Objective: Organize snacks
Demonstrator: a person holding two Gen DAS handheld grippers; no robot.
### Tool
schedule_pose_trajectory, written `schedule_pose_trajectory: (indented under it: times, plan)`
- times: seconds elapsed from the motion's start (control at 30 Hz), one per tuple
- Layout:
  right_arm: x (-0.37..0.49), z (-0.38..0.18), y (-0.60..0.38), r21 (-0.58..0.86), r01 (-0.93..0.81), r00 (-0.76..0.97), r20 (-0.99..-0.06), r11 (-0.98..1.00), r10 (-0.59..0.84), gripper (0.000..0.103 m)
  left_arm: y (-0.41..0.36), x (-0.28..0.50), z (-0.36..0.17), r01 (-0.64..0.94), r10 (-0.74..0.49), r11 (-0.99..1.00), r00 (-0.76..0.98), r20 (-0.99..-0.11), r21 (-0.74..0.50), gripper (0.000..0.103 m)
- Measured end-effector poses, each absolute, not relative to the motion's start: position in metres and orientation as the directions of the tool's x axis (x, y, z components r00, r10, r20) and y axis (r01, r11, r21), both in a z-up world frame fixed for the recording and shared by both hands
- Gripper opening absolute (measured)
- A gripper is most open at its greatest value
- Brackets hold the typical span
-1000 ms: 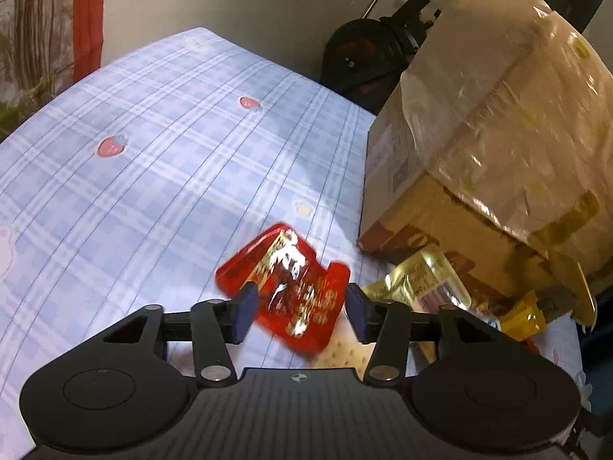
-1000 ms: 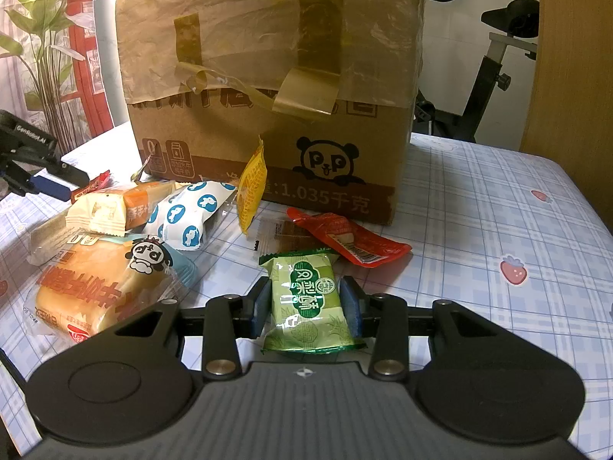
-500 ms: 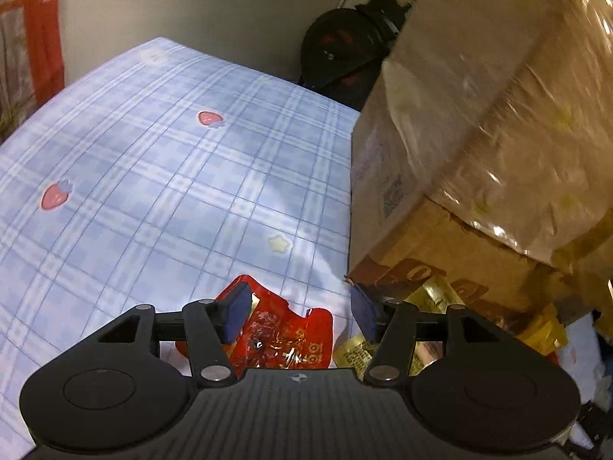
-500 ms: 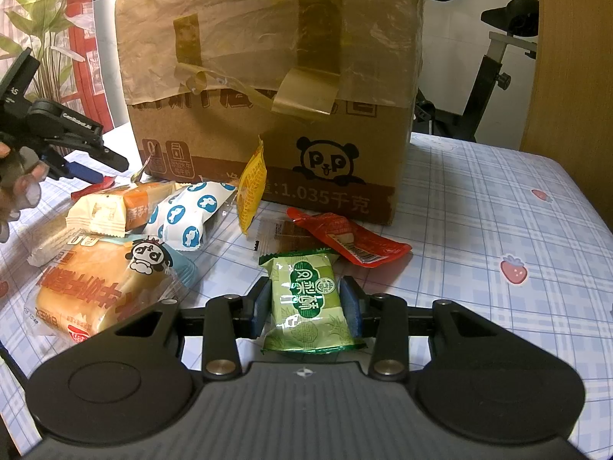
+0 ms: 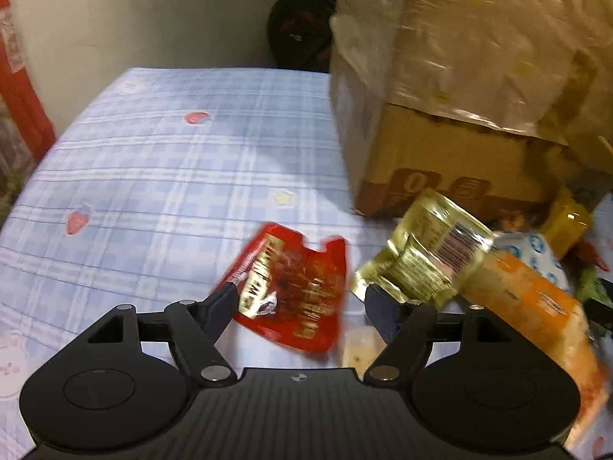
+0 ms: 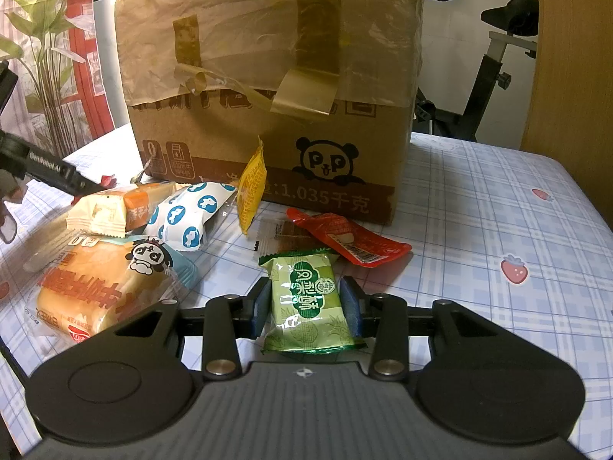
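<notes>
In the left wrist view a red and gold snack packet (image 5: pixel 299 291) lies on the blue checked tablecloth (image 5: pixel 172 176). My left gripper (image 5: pixel 302 306) straddles it with its jaws opening. The left pad is at the packet's edge and the right pad stands clear of it. A gold foil packet (image 5: pixel 425 257) lies just right of the red one. In the right wrist view my right gripper (image 6: pixel 305 306) is shut on a green snack packet (image 6: pixel 306 299), one pad on each long side. The packet's far end rests low over the cloth.
A tall taped cardboard box (image 6: pixel 268 76) stands behind the snacks. Left of the green packet lie a panda bread pack (image 6: pixel 103 283), a blue-spotted white packet (image 6: pixel 191 214), an orange-cream packet (image 6: pixel 115 207) and a yellow sachet (image 6: pixel 253 188). A red sauce packet (image 6: pixel 352 241) lies just beyond.
The left gripper has rolled and its jaws have spread wider around the red packet, which has settled onto the cloth. The right gripper and its green packet have not moved.
</notes>
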State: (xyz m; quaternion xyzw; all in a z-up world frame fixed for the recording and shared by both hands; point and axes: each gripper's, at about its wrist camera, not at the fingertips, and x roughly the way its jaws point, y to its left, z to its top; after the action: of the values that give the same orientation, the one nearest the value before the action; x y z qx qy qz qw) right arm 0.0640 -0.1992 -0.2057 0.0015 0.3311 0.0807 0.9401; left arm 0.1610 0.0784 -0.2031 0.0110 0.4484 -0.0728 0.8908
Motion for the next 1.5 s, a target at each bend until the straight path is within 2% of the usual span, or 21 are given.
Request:
schedule_pose_trajectory:
  times: [0.13, 0.37, 0.4, 0.47, 0.5, 0.57, 0.7, 0.83, 0.97, 1.5]
  plan:
    - [0.064, -0.206, -0.200, 0.057, -0.151, 0.768, -0.622, 0.987, 0.153, 0.042, 0.086, 0.168, -0.202, 0.088, -0.115, 0.993, 0.599, -0.793, -0.078, 0.078]
    - [0.064, -0.206, -0.199, 0.058, -0.151, 0.768, -0.622, 0.987, 0.154, 0.042, 0.086, 0.170, -0.206, 0.101, -0.088, 0.994, 0.629, -0.772, -0.031, 0.075]
    - [0.064, -0.206, -0.199, 0.057, -0.151, 0.768, -0.622, 0.987, 0.154, 0.042, 0.086, 0.169, -0.206, 0.111, -0.096, 0.993, 0.633, -0.768, -0.032, 0.070]
    - [0.064, -0.206, -0.199, 0.057, -0.151, 0.768, -0.622, 0.987, 0.154, 0.042, 0.083, 0.165, -0.205, 0.137, -0.116, 0.990, 0.639, -0.760, -0.035, 0.051]
    - [0.064, -0.206, -0.199, 0.057, -0.151, 0.768, -0.622, 0.987, 0.154, 0.042, 0.082, 0.163, -0.204, 0.149, -0.124, 0.988, 0.638, -0.760, -0.036, 0.035]
    - [0.064, -0.206, -0.198, 0.057, -0.151, 0.768, -0.622, 0.987, 0.153, 0.042, 0.078, 0.159, -0.202, 0.161, -0.118, 0.987, 0.645, -0.755, -0.017, 0.030]
    - [0.064, -0.206, -0.200, 0.057, -0.151, 0.767, -0.623, 0.987, 0.153, 0.042, 0.077, 0.146, -0.196, 0.193, -0.174, 0.980, 0.665, -0.727, -0.058, 0.010]
    - [0.065, -0.206, -0.199, 0.056, -0.151, 0.765, -0.626, 0.987, 0.152, 0.041, 0.074, 0.133, -0.186, 0.210, -0.184, 0.976, 0.682, -0.708, -0.051, 0.010]
    - [0.062, -0.202, -0.198, 0.046, -0.158, 0.758, -0.634, 0.986, 0.151, 0.040, 0.079, 0.123, -0.174, 0.199, -0.211, 0.975, 0.700, -0.682, -0.098, 0.010]
    - [0.033, -0.148, -0.197, 0.108, -0.175, 0.808, -0.552, 0.979, 0.206, 0.040, 0.068, 0.090, -0.112, 0.285, -0.344, 0.939, 0.776, -0.528, -0.193, 0.010]
